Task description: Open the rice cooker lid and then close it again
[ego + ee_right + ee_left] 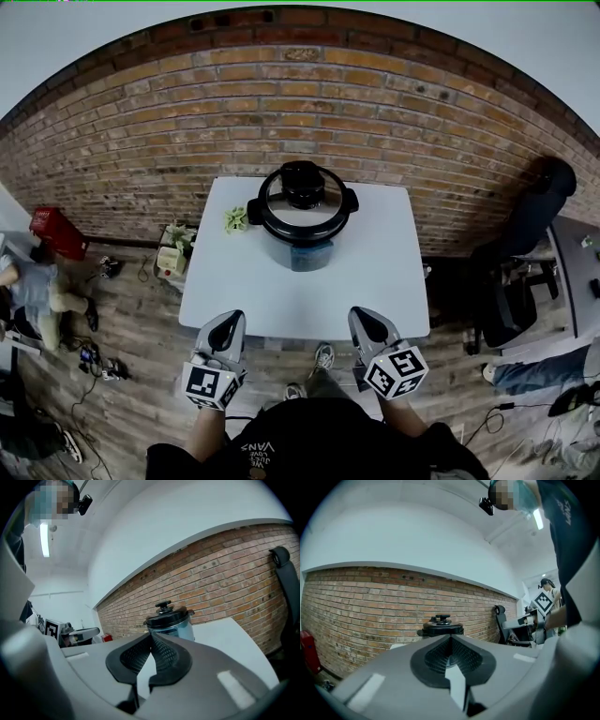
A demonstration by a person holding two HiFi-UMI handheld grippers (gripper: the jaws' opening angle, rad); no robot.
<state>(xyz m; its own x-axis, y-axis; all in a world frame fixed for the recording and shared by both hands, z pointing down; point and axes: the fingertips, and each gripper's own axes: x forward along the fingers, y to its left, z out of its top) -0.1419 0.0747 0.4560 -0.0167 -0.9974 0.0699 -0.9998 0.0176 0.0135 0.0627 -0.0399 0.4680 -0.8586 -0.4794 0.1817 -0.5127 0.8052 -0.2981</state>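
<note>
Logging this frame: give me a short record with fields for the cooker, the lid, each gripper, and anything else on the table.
rice cooker: stands on the white table, towards its far side
lid: closed on the cooker
left gripper: jaws together, nothing between them, at the near table edge, apart from the cooker
right gripper: jaws together, nothing between them, at the near table edge, apart from the cooker
other: small green object on the table left of the cooker

Head view looks down; both gripper views face the cooker (302,217).

Rice cooker (441,629) base hidden behind left claw (451,636), bystander (31,286) cropped at edge
</note>
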